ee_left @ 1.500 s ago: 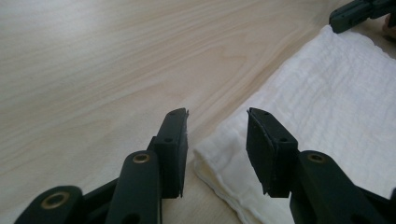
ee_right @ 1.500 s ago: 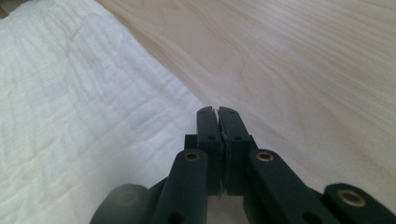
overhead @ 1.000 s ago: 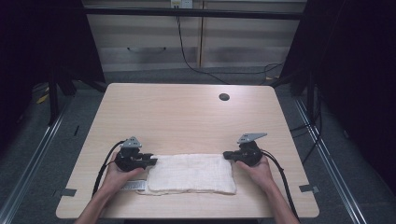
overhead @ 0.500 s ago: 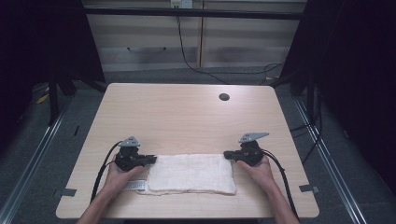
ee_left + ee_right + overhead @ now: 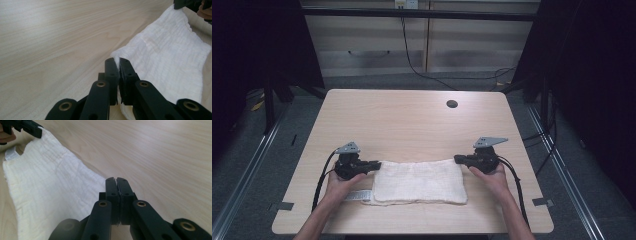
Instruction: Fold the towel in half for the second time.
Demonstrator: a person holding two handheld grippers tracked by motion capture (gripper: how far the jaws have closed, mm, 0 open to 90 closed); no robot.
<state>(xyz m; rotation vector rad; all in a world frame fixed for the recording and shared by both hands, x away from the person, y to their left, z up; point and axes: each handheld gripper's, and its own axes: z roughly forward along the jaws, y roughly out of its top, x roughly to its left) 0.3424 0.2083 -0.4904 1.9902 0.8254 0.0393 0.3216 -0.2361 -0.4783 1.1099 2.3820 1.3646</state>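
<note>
A white folded towel lies near the front edge of the wooden table. My left gripper is shut on its far left corner. In the left gripper view the jaws pinch a small peak of the cloth. My right gripper is shut on the far right corner. In the right gripper view its jaws stand pressed together with a thin edge of towel between them. Both grippers point inward toward each other, low over the table. A hand holds each one.
A dark round cable hole sits in the table at the far right. A small label sticks out at the towel's near left corner. Cables trail from both grippers toward the front edge. Pale cabinets stand beyond the table.
</note>
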